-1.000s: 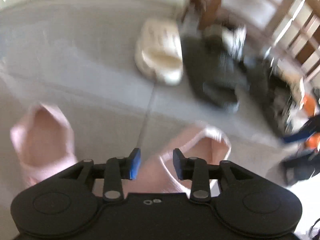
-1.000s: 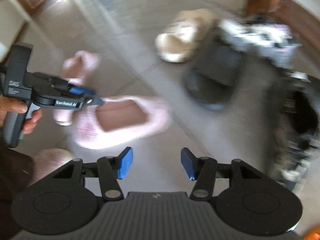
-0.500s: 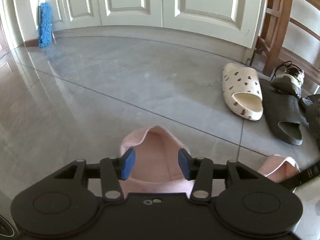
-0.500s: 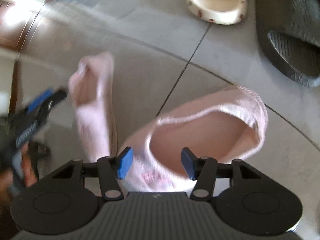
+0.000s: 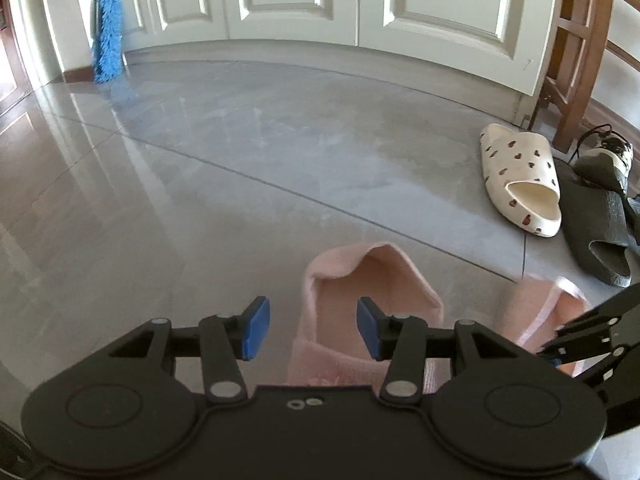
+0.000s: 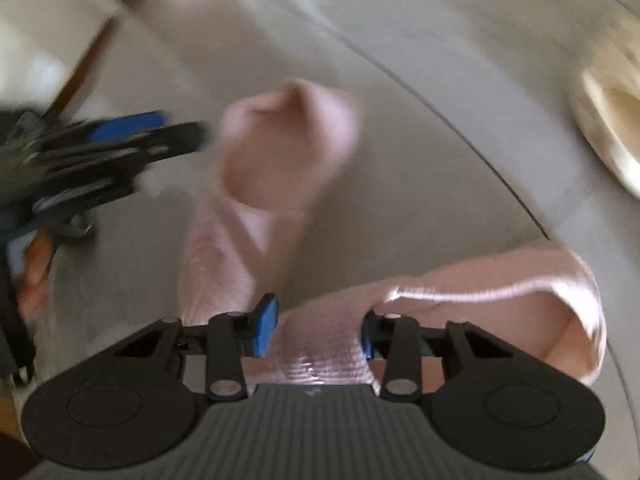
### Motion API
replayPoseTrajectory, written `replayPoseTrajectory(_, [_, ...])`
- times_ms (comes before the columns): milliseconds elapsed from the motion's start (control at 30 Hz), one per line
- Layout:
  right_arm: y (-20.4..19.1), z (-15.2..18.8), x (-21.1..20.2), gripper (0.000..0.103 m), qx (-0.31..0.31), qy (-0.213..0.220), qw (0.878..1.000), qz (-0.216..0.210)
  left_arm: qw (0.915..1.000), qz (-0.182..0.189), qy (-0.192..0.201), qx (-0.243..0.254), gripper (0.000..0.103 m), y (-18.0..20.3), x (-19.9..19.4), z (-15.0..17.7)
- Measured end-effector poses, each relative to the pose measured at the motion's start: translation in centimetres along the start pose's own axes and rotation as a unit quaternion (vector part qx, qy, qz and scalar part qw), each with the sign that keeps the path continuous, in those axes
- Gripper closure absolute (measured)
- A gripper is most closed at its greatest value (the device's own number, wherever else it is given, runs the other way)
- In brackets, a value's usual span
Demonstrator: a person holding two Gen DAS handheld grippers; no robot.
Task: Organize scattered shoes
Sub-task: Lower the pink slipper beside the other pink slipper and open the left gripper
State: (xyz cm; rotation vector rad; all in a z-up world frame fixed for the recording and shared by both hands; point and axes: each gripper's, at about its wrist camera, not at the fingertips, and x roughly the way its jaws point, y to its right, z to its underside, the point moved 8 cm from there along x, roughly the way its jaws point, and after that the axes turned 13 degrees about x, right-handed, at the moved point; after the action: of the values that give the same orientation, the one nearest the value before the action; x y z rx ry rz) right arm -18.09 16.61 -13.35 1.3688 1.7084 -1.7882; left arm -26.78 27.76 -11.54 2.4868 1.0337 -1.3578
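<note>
Two pink fabric slippers lie on the grey tile floor. My left gripper (image 5: 312,328) hangs over the left-hand slipper (image 5: 372,292), jaws open. Its right pad is over the slipper's opening and its left pad stands clear of the outer wall. My right gripper (image 6: 316,332) is low over the other pink slipper (image 6: 480,300), and its jaws are closing with the slipper's near wall between them. The view is blurred and I see no firm pinch. That slipper (image 5: 548,312) also shows at the right of the left wrist view, with the right gripper's black linkage on it.
A cream slipper with brown hearts (image 5: 520,176), a black slide (image 5: 600,232) and a black-and-white sneaker (image 5: 608,156) lie at the right by a wooden chair leg (image 5: 576,60). White panelled doors (image 5: 300,8) and a blue duster (image 5: 108,40) stand at the back.
My left gripper swung onto the left pink slipper and opened wider. My right gripper dropped onto the other pink slipper, and its jaws narrowed around the near wall.
</note>
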Motion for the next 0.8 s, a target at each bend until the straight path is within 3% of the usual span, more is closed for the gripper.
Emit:
replayPoseTrajectory(133, [-1.6, -1.0, 1.2, 0.057, -0.003, -0.001, 0.999, -0.042, 0.9998, -0.011, -0.010, -0.010, 0.054, -0.9, -0.6, 1.0])
replayPoseTrajectory(233, [-0.7, -1.7, 1.4, 0.055, 0.073, -0.003, 0.995, -0.062, 0.9997, -0.014, -0.012, -0.016, 0.054, -1.3, -0.8, 1.4])
replayPoseTrajectory(367, [0.8, -3.0, 0.9, 0.046, 0.185, 0.020, 0.979, -0.084, 0.9994, -0.013, -0.011, -0.030, 0.054, -1.6, -0.7, 1.5])
replayPoseTrajectory(433, [1.1, -3.9, 0.9, 0.045, 0.200, 0.046, 0.977, -0.056, 0.9992, -0.013, -0.007, -0.037, 0.054, -1.7, -0.8, 1.4])
replayPoseTrajectory(500, [0.7, -4.5, 1.6, 0.046, 0.171, 0.059, 0.984, 0.001, 0.9993, -0.012, -0.005, -0.035, 0.053, -1.6, -0.6, 1.2])
replayPoseTrajectory(533, [0.7, -4.6, 1.9, 0.049, 0.170, 0.058, 0.984, 0.005, 0.9993, -0.011, -0.006, -0.035, 0.053, -1.5, -0.6, 1.3])
replayPoseTrajectory(567, [0.4, -4.7, 2.9, 0.059, 0.167, 0.051, 0.984, 0.022, 0.9993, -0.009, -0.007, -0.035, 0.053, -1.4, -0.5, 1.3])
replayPoseTrajectory(600, [0.3, -4.7, 3.3, 0.072, 0.161, 0.051, 0.985, 0.032, 0.9993, -0.008, -0.008, -0.037, 0.053, -1.4, -0.5, 1.4])
replayPoseTrajectory(733, [-0.4, -4.7, 3.9, 0.076, 0.134, 0.065, 0.988, 0.049, 0.9992, -0.009, -0.003, -0.038, 0.053, -1.4, -0.4, 1.4])
replayPoseTrajectory(800, [-0.5, -4.7, 4.1, 0.076, 0.125, 0.065, 0.989, 0.050, 0.9990, 0.013, 0.000, -0.043, 0.053, -1.1, -0.2, 1.2])
